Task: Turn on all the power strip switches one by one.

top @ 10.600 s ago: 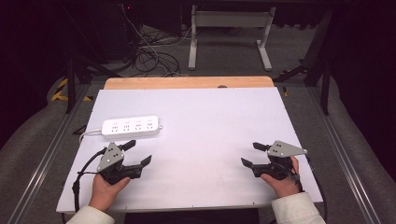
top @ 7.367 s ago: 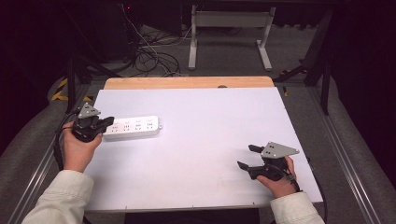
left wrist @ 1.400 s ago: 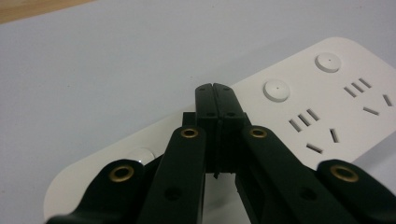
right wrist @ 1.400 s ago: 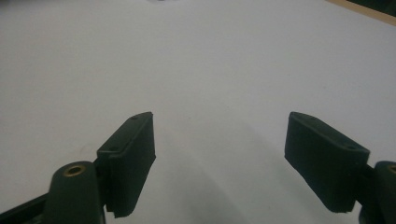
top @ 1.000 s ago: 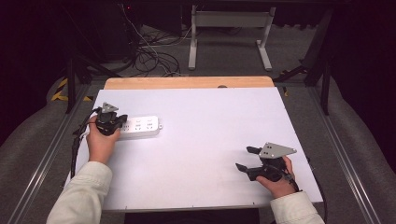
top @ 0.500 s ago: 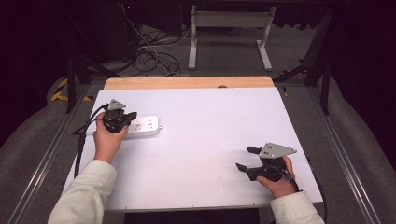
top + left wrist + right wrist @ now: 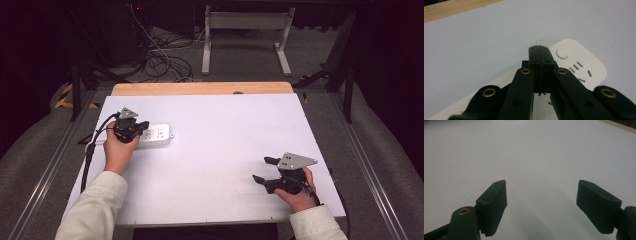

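Left gripper (image 7: 539, 50), jaws pressed together empty, over the power strip (image 7: 159, 135): looks rigid, light, slick plastic; grip across its narrow sides.

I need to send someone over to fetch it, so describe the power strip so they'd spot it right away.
Start at the white table with the wooden strip along its far edge. The power strip lies flat near the left side, under the shut left hand-held gripper. It is a white, rounded bar with socket slots and a round button at one end.

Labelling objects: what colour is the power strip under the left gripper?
White power strip, grey socket slots; clearest in the left gripper view.
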### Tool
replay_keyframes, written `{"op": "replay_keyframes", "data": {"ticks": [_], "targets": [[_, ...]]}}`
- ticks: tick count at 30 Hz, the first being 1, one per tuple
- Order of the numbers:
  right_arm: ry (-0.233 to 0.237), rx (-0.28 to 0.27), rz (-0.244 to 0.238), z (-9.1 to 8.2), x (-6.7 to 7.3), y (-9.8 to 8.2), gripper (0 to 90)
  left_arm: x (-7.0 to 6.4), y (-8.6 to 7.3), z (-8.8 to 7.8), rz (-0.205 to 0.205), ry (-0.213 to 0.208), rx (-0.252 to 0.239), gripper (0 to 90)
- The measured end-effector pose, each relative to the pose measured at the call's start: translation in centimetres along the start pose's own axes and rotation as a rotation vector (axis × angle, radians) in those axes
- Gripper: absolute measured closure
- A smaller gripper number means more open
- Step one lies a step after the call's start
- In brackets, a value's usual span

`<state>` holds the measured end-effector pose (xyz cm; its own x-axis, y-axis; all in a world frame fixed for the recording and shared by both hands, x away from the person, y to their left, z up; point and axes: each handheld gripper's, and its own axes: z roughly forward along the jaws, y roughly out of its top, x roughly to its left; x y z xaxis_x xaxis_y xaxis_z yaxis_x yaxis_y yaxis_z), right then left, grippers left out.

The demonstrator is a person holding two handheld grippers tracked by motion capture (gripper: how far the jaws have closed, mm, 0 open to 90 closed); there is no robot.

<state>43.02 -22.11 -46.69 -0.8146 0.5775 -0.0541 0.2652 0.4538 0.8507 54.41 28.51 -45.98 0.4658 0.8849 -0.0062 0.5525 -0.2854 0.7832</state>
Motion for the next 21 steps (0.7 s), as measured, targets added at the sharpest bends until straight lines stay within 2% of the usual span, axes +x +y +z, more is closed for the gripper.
{"op": "replay_keyframes", "data": {"ticks": [10, 21], "targets": [[0.000, 0.001, 0.001, 0.03, -0.01, 0.00, 25.0, -0.16, -0.22, 0.51, 0.005, 0.005, 0.018, 89.9], [-0.001, 0.004, 0.002, 0.04, 0.01, -0.01, 25.0, -0.17, -0.39, 0.56, 0.014, 0.013, 0.009, 89.8]]}}
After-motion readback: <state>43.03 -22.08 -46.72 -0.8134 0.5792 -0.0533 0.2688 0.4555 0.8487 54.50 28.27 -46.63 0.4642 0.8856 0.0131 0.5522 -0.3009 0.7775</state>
